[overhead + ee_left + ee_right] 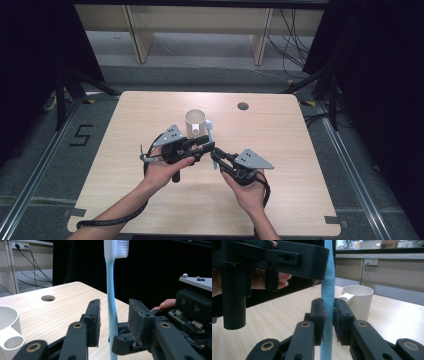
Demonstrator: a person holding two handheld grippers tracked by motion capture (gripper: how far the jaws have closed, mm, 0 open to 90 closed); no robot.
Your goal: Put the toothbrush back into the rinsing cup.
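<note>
A light blue toothbrush (210, 134) with a white bristle head stands upright over the middle of the wooden table (280, 150). My right gripper (216, 156) is shut on the toothbrush's lower handle (329, 282), its pads (320, 312) pressing from both sides. My left gripper (205, 142) reaches in from the left, higher up the handle. In the left gripper view the toothbrush handle (110, 290) stands between the left gripper's pads (93, 315) with a gap on each side, so that gripper (113, 307) is open. A white cup (195, 122) with a handle stands just behind.
The cup (359, 300) sits close beyond the toothbrush, and its handle (11, 342) faces the left gripper. A round cable hole (243, 106) lies in the table's far part. Black curtains flank the table, with wooden furniture and cables behind it.
</note>
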